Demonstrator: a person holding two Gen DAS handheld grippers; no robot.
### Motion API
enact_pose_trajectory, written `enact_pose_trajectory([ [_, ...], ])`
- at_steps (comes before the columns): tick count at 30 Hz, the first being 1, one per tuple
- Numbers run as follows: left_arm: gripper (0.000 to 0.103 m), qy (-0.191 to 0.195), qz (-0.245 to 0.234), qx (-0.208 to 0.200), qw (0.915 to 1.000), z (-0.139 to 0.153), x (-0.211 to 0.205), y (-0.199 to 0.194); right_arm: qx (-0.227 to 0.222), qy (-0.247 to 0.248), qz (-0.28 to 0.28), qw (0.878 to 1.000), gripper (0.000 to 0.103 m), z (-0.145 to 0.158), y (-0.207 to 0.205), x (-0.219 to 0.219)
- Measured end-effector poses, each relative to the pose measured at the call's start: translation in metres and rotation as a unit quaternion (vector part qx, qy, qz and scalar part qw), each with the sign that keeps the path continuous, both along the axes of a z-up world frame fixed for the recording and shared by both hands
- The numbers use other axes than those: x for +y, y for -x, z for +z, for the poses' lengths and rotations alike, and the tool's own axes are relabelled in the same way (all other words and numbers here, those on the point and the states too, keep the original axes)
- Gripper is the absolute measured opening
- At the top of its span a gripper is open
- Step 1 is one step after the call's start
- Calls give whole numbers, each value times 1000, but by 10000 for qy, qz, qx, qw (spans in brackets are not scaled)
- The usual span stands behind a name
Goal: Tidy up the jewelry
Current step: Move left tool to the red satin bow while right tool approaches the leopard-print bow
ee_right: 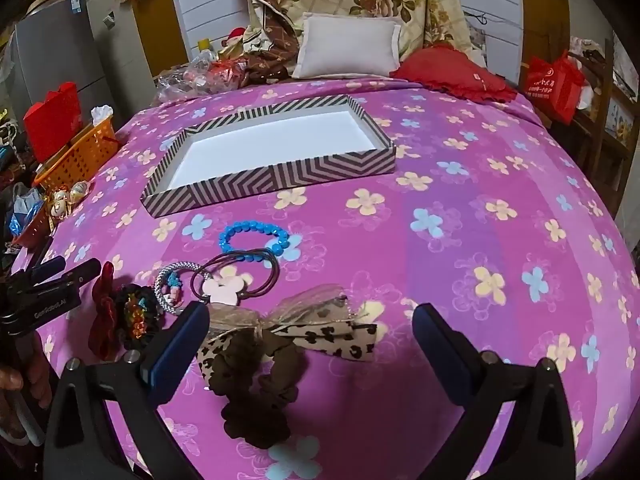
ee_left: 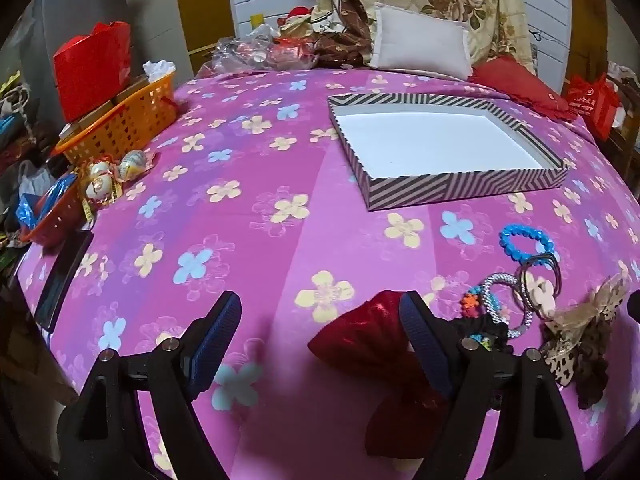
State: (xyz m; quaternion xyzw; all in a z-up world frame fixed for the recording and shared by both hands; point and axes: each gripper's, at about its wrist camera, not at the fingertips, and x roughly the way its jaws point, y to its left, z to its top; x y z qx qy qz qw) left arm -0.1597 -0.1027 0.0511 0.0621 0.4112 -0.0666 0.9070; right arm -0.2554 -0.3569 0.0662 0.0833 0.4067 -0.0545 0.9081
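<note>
One label: "GenRobot.AI", left gripper (ee_right: 76,270).

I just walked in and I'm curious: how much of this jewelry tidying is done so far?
Nothing looks done: the striped box is empty. Nothing is in hand either; the left gripper and right gripper are both open above the bedspread. Left to sort: blue bead bracelet, dark hair ties, leopard bow, brown scrunchie, red scrunchie and other pieces.
</note>
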Motion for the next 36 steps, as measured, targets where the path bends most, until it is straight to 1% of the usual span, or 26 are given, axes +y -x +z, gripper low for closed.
enact_pose_trajectory([
  [5, 58, 0, -104, -3, 9999, 1, -3, 3, -13, 0, 22, 10000, 103, -7, 1, -7],
  [6, 58, 3, -114, -2, 9999, 1, -4, 4, -3, 24, -9, 10000, 103, -1, 0, -2],
  [10, 58, 36, -135, 29, 9999, 0, -4, 4, 9, 46, -27, 10000, 103, 1, 1, 1],
  [11, 58, 64, -127, 52, 9999, 0, -3, 4, -2, 32, -8, 10000, 103, -3, 2, -1],
  [15, 58, 182, -47, 113, 9998, 0, 5, 3, -2, 62, -29, 10000, 103, 0, 2, 3],
  [23, 58, 332, 10, 248, 9991, -3, 20, 4, 82, 197, 9, 9998, 103, -4, 5, -11],
  [25, 58, 434, -35, 323, 9985, -3, 25, 5, 99, 212, 33, 9997, 103, -4, 7, -11],
  [36, 58, 601, -313, 520, 9963, -4, 32, 15, -27, 57, 159, 9999, 103, -7, 8, -7],
])
